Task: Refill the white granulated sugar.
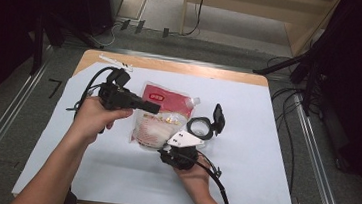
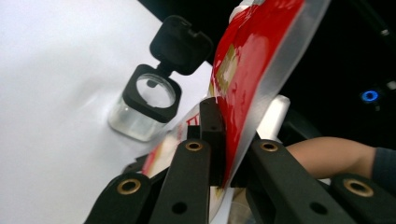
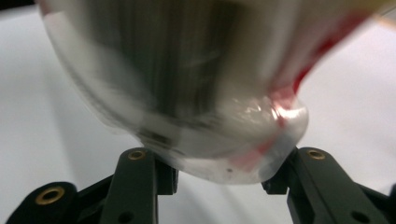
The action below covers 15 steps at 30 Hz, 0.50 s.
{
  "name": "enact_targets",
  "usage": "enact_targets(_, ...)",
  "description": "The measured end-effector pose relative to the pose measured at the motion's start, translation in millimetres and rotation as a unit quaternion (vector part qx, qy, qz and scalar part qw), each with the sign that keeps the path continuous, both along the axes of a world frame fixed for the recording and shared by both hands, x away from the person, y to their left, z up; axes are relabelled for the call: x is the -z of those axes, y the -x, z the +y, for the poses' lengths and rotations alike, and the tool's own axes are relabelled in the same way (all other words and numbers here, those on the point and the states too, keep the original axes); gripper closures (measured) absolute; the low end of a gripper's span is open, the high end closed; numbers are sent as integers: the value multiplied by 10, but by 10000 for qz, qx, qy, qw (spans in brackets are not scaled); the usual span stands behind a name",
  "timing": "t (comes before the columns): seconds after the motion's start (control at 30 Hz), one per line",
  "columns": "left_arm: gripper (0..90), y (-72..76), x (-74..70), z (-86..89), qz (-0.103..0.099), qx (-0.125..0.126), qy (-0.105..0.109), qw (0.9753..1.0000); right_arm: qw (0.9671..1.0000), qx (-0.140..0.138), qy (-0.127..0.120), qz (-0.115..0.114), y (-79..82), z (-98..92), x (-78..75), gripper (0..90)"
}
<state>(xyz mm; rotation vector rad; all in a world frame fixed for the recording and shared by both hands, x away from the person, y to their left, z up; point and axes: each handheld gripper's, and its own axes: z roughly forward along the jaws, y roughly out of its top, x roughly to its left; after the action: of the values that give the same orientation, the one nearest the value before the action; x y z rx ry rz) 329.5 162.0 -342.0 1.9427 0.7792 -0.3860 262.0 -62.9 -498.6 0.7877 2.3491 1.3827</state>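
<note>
Our right tongs [image 1: 173, 146] clamp the bottom of the pouch [image 1: 159, 120], lifted off the tabletop [image 1: 261, 190]; our left tongs [image 1: 152, 107] pinch its red top edge. We should tilt slowly, aiming the spout at the open jar [image 1: 200, 128] just beyond, its upright lid nearby.

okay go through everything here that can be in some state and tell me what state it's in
Red and clear plastic refill pouch: gripped at both ends.
Clear square jar with black hinged lid: lid flipped open, upright.
Left gripper: shut on the pouch's edge.
Right gripper: jaws around the pouch's bottom.
</note>
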Motion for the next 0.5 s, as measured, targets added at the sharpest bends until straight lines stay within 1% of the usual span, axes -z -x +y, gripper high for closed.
enact_targets(0.03, 891, 9, 3, -23, 7, -17, 20, 10000, 9998, -58, 138, -150, 30, 10, -6, 589)
enact_targets(0.07, 894, 11, 2, -31, -55, 17, 0, 10000, 9991, -127, 245, -324, 83, 21, -17, 591)
enact_targets(0.1, 893, 23, -6, -51, -111, 22, -1, 9999, 9988, -154, 261, -396, 109, 30, -23, 586)
enact_targets(0.13, 893, 29, -14, -59, -178, 17, -24, 9998, 9988, -225, 226, -384, 133, 39, -33, 583)
enact_targets(0.17, 893, 37, -27, -66, -334, -16, -113, 9994, 9989, -265, 195, -333, 141, 45, -40, 582)
enact_targets(0.23, 884, 54, -41, -73, -504, -48, -189, 9985, 9993, -258, 146, -232, 148, 58, -57, 583)
enact_targets(0.27, 875, 66, -40, -78, -577, -100, -197, 9981, 9993, -300, 121, -166, 141, 58, -64, 583)
enact_targets(0.3, 865, 66, -40, -78, -610, -142, -250, 9977, 9993, -345, 104, -84, 136, 57, -75, 584)
enact_targets(0.33, 857, 65, -38, -76, -660, -135, -301, 9973, 9991, -413, 100, 10, 127, 60, -89, 585)
enact_targets(0.4, 855, 63, -32, -76, -670, -132, -251, 9974, 9984, -527, 123, 162, 121, 67, -113, 585)
enact_targets(0.43, 854, 62, -25, -80, -699, -78, -189, 9973, 9983, -542, 109, 178, 124, 69, -119, 587)
enact_targets(0.5, 846, 66, -4, -96, -951, -74, -191, 9953, 9976, -649, 32, 225, 127, 68, -137, 587)
